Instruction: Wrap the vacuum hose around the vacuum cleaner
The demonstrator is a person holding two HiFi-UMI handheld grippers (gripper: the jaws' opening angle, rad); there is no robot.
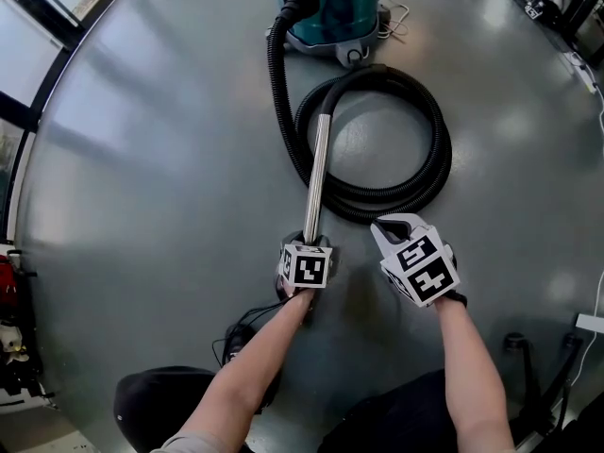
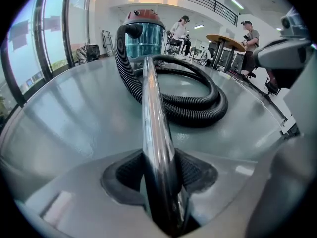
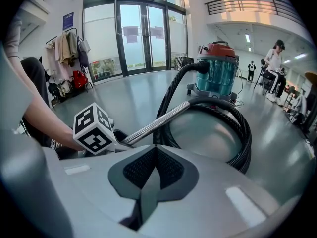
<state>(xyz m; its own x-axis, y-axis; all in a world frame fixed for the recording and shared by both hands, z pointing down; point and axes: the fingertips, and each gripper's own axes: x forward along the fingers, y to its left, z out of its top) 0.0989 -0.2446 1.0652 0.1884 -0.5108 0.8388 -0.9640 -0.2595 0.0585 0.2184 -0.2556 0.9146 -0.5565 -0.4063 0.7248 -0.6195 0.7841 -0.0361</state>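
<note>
The left tool (image 1: 310, 241) is clenching the near end of the metal wand (image 1: 318, 163), its two jaws pressing on either side of the shiny tube, as the left gripper view is showing up close (image 2: 161, 180). The wand (image 2: 151, 103) is running away from the tool toward the far side, low over the grey floor (image 1: 142, 159). At its far end it is joining the black ribbed vacuum hose (image 1: 432, 154).

The hose is lying on the floor in a round coil to the right of the wand, more than one turn sitting together along the coil's near and right side. From the coil it is passing the wand on the left and rising to the vacuum cleaner (image 1: 330, 12), where it is plugging into the front of the body. The vacuum cleaner, teal with a red top, is standing at the far middle of the floor, apart from the coil (image 2: 198, 114).

The right tool (image 1: 394, 225) is hovering just right of the left one, near the coil's near edge. Its jaws are resting together with nothing between them (image 3: 152, 171). In the right gripper view the left tool's marker cube (image 3: 94, 128) is showing at the left, with the wand (image 3: 161, 122) slanting up toward the vacuum cleaner (image 3: 215, 71) and the hose (image 3: 243, 133) curving round on the right.
</note>
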